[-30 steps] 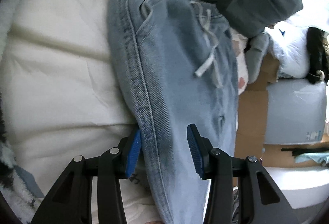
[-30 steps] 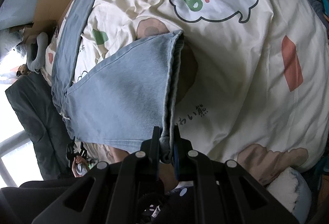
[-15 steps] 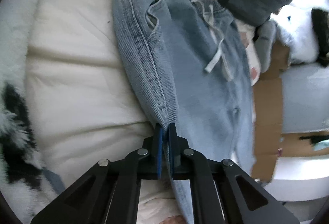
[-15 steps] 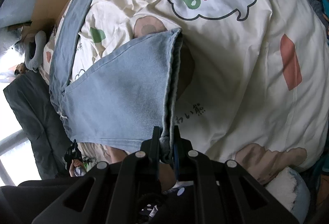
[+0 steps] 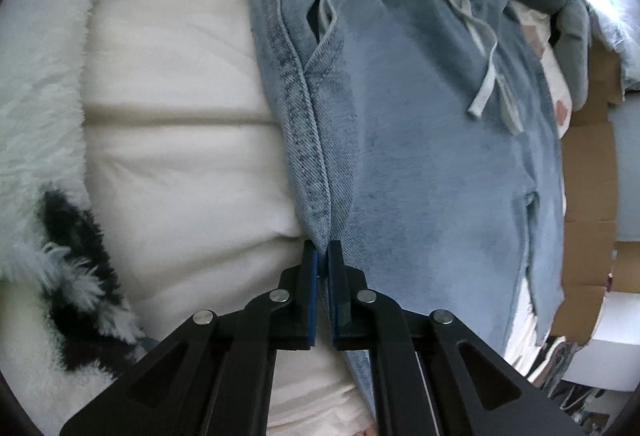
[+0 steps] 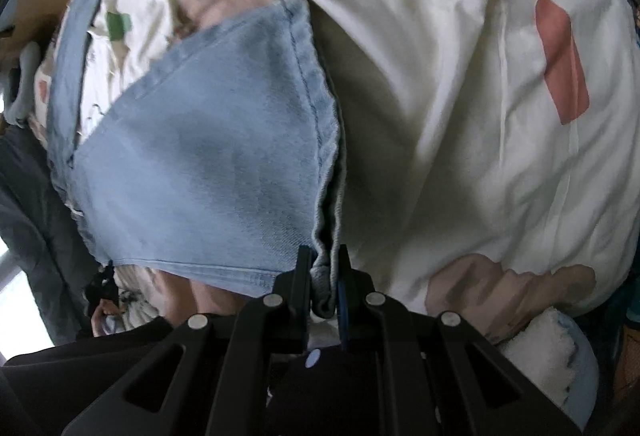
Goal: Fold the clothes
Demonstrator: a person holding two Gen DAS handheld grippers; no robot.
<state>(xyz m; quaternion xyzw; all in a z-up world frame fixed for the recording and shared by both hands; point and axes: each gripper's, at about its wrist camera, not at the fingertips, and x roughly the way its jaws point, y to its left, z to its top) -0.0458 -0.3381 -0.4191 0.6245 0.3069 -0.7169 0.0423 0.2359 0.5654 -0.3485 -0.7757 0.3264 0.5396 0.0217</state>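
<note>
Both grippers point steeply down over a bed. The left gripper has its jaws pinched narrow on the outer side seam of the light blue jeans, which lie spread on a cream quilt with the elastic waistband and white drawstring at the far end. The right gripper clamps a bunched hem edge of the jeans, the leg fanning out to the left over the printed cream duvet.
</note>
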